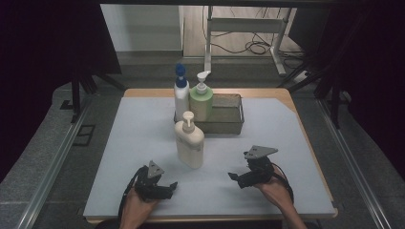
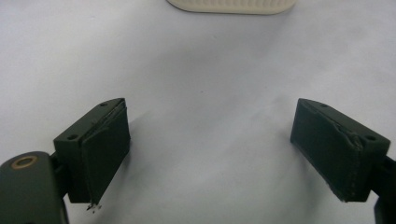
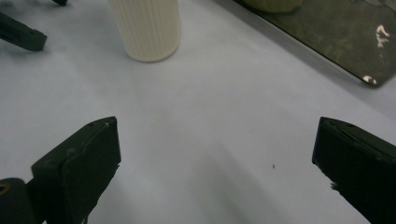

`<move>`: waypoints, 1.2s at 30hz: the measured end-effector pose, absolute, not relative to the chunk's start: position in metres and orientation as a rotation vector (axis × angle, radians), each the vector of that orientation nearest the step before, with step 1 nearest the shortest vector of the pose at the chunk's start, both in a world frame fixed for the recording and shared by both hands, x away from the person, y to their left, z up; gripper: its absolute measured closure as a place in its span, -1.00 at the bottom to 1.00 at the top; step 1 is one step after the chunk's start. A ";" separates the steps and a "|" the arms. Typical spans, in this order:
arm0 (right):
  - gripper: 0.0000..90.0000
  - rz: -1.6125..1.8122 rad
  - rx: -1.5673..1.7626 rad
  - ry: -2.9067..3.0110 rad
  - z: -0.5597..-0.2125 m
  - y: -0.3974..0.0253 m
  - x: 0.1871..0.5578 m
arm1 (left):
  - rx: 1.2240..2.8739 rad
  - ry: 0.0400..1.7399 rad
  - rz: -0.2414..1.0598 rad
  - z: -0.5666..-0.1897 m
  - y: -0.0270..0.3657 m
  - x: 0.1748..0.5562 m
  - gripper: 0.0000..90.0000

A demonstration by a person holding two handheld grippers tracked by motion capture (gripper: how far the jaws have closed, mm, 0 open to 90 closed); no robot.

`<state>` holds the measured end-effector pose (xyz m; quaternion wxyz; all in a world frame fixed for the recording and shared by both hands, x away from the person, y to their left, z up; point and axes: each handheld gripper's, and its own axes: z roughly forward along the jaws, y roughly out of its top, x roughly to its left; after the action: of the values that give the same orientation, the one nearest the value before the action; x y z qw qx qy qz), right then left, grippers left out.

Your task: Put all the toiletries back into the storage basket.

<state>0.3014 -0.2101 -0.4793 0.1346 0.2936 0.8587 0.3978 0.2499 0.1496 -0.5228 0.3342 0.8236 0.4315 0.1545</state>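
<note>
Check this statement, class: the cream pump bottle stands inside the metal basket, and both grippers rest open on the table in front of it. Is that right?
Not quite. The cream pump bottle stands on the table in front of the metal basket, not inside it, as the high view shows. The left gripper and right gripper do rest open in front of it.

Dim room, perhaps grey floor point(image 1: 43, 157)

Upright cream pump bottle point(image 1: 189, 141), mid-table
</note>
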 end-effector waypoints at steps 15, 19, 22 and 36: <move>-1.00 1.210 0.831 2.511 -0.465 -0.190 0.309 | 2.154 1.121 0.410 -0.524 0.150 0.250 -0.75; -1.00 1.217 0.825 2.511 -0.462 -0.185 0.310 | 2.154 1.121 0.409 -0.524 0.150 0.250 -0.75; -1.00 1.234 0.831 2.511 -0.459 -0.181 0.311 | 2.152 1.123 0.408 -0.524 0.150 0.250 -0.75; -0.92 1.257 0.811 2.514 -0.451 -0.159 0.316 | 2.149 1.125 0.409 -0.524 0.150 0.250 -0.75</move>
<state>0.3163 -0.1587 -0.4507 0.1079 0.2754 0.8544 0.4271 0.2497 0.1497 -0.5239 0.3341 0.8235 0.4309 0.1568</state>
